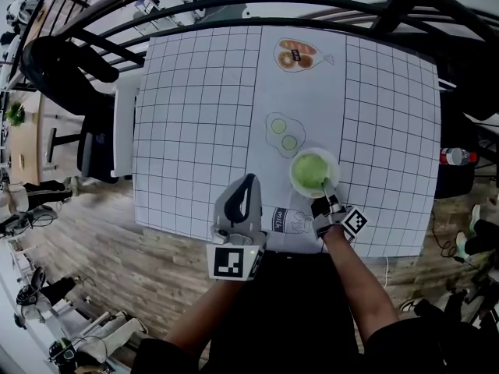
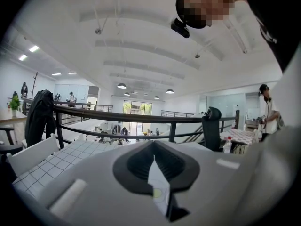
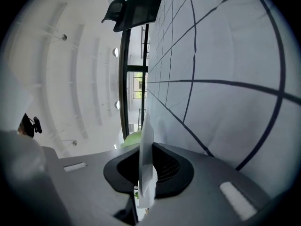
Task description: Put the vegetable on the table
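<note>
While the left gripper (image 1: 249, 182) hangs over the near edge of the table (image 1: 195, 131), left of its middle, its jaws point away from the person and up over the grid-patterned cover. In the left gripper view (image 2: 154, 163) those jaws are drawn together to a thin slit with nothing held between them, and only a sliver of the table shows through.

Just beyond the left edge stands a white chair (image 1: 123, 123).

Three printed pictures lie flat toward the middle of the table. One marked "milk" (image 1: 287, 221) sits at the near edge between the two grippers. One with two pale green slices (image 1: 281, 133) lies nearer the centre, and one with brown ring-shaped pastries (image 1: 297, 55) lies close to the far edge.

Right of the milk picture and just past it stands a white bowl (image 1: 294, 162), resting on the table not far from the near edge. The vegetable (image 1: 313, 171), a pale green rounded mass, fills it and is in the bowl, not on the bare table.

The right gripper (image 1: 326, 194) reaches in from the near edge and meets the near side of the bowl. In the right gripper view (image 3: 145, 147) the jaws are clamped on the thin white bowl (image 3: 145, 166) rim, which stands edge-on between the black pads, and a bit of the green vegetable (image 3: 132, 138) shows just beyond.

Off the right edge a bottle (image 1: 456, 157) with a red cap lies apart from the table.
</note>
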`<act>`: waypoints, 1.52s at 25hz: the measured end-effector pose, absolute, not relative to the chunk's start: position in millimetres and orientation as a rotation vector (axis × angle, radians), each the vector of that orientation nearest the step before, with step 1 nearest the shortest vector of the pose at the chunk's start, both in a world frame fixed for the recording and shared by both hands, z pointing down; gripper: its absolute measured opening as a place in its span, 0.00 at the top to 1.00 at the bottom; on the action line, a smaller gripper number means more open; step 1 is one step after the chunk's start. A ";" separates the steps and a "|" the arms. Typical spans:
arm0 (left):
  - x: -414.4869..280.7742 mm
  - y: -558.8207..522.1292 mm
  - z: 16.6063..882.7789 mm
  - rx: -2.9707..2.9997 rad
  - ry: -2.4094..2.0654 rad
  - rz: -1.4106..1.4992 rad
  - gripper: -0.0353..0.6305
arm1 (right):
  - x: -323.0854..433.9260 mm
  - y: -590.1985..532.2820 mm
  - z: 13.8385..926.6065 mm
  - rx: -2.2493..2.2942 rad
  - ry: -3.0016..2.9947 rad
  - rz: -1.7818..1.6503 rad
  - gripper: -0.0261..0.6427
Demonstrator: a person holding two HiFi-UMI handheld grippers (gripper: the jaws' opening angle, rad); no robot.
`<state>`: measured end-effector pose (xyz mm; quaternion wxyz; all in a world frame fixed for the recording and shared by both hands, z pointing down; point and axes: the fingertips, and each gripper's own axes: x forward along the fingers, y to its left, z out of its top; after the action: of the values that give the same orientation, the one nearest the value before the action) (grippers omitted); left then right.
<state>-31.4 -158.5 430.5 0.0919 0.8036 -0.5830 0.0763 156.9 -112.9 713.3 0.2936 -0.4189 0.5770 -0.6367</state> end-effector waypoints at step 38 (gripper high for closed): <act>-34.8 -153.5 432.0 2.414 -1.716 0.240 0.94 | 137.2 -133.2 662.0 -0.838 1.717 -1.526 0.92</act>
<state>-34.8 -153.5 432.0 0.0849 0.8094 -0.5755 0.0804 137.2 -133.2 662.0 0.3410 -0.3223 0.6601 -0.5865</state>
